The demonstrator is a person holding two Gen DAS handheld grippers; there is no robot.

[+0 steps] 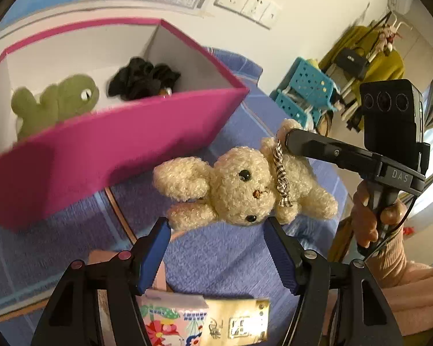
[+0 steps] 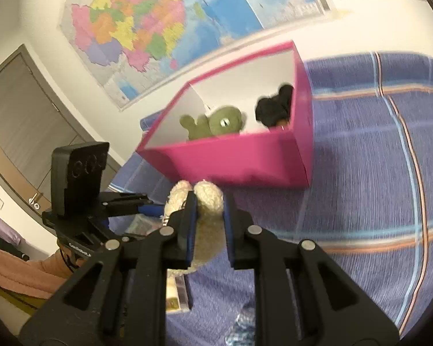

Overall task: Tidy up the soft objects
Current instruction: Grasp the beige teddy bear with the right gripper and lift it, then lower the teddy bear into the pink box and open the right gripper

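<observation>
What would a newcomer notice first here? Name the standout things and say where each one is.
First, the cream plush bunny, lifted above the blue blanket with the right gripper shut on it, while the left gripper stands open just below. Behind sits the bright pink box, holding a green plush toy and a black soft item.
</observation>
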